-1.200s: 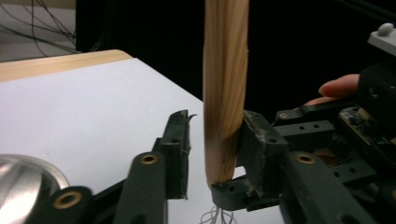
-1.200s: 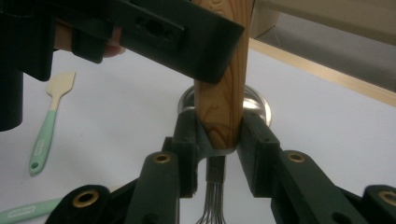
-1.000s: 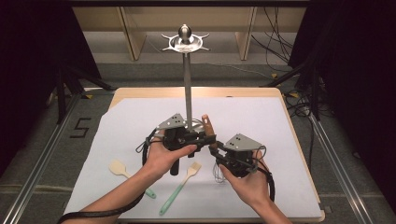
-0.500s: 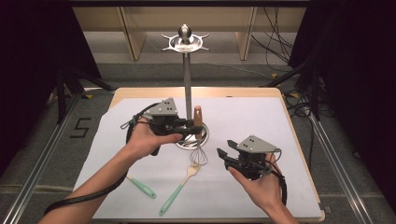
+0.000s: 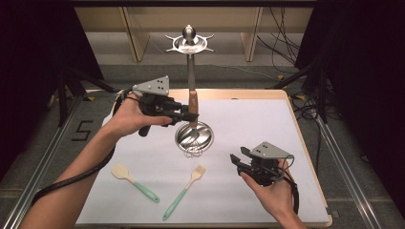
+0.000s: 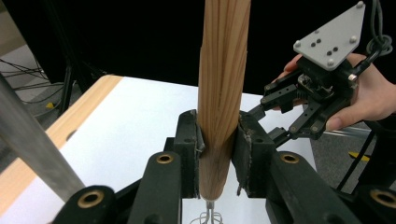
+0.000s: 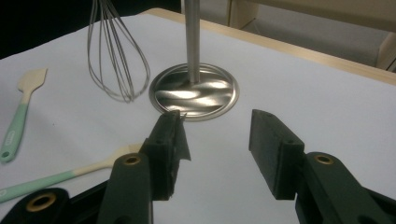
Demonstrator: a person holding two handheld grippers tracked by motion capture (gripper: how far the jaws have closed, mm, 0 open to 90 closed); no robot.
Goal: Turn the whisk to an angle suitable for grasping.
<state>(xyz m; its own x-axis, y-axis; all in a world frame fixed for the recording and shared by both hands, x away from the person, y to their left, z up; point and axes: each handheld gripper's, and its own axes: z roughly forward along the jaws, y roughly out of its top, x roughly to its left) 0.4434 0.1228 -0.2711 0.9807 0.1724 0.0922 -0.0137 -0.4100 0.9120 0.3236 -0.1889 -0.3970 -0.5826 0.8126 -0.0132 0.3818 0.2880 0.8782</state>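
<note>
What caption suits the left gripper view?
Left gripper clamps the whisk's wooden handle upright above the white table.

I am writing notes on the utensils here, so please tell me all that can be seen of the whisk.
The whisk has a light brown wooden handle with visible grain, rounded at its lower end, and a cage of thin metal wire loops below it. It hangs upright, handle up and wires down, lifted off the white table cover. The left tool is shut on the handle, its black pads pressing both sides. The wires hang beside the steel stand's round base, close to its pole; whether they touch the base cannot be told.
</note>
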